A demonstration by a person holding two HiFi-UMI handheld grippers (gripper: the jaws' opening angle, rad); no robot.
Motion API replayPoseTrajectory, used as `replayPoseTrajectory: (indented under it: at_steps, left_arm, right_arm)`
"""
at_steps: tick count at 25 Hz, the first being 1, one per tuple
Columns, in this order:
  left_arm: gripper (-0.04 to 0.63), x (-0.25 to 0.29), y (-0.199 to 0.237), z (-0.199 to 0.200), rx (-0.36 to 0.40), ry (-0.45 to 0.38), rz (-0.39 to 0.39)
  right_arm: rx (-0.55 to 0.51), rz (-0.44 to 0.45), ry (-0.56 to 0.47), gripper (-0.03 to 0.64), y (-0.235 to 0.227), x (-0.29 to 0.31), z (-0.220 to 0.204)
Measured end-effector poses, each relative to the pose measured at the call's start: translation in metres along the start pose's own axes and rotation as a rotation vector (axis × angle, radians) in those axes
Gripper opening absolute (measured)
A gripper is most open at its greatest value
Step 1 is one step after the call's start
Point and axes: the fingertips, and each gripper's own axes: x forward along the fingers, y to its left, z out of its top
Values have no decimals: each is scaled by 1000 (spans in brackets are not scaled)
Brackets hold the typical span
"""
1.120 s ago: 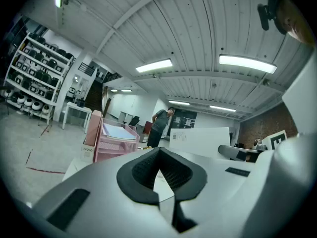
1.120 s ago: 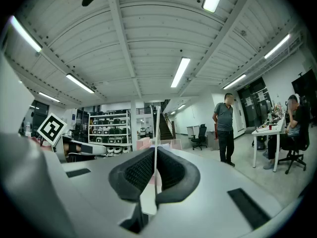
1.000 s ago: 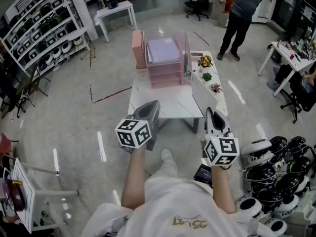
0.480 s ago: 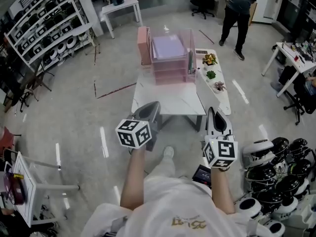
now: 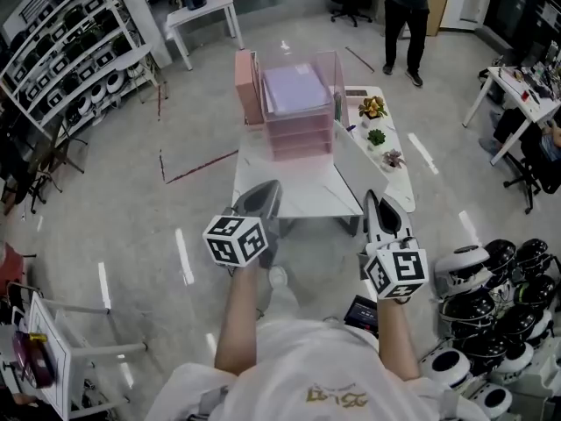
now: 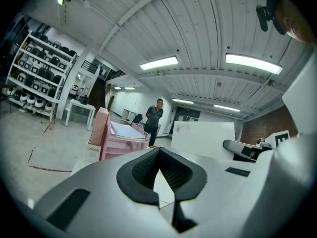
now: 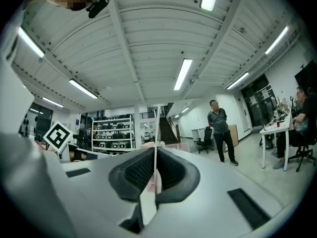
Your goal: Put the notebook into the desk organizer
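A pink tiered desk organizer with pale sheets on its top tray stands at the far end of the white table; it also shows in the left gripper view. My right gripper is shut on a thin white notebook, held on edge above the table's right side. That notebook runs as a thin edge between the right gripper pads, and appears flat as the white notebook in the left gripper view. My left gripper hovers over the table's near edge, shut and empty.
A pink file box stands left of the organizer. Small potted plants line the table's right side. A person stands beyond. Shelving is at the left, round white headsets on the floor at the right.
Both grippers keep the same pose, the notebook still in the right one. The table has drawn slightly nearer, and the person at the back has moved further off.
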Motion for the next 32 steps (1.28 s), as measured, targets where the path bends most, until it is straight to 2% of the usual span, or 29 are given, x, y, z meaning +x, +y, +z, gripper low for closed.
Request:
replayPoseTrajectory:
  at_steps: [9,16,22,32]
  left_arm:
    - [15,72,98,54,-6,10,-40]
    - [17,123,158,85,23,52,-108]
    - [15,151,189,93,16,65,-160]
    - [15,165,208,80,-22,93,-218]
  right_arm:
    - [-21,-44,6,20,4,125,-1]
    - [-26,-125,-7,20,8,198,-1]
    - [-51,-188,-3,20,10,230,-10]
    - [-89,-261,16,20,9,244,-18]
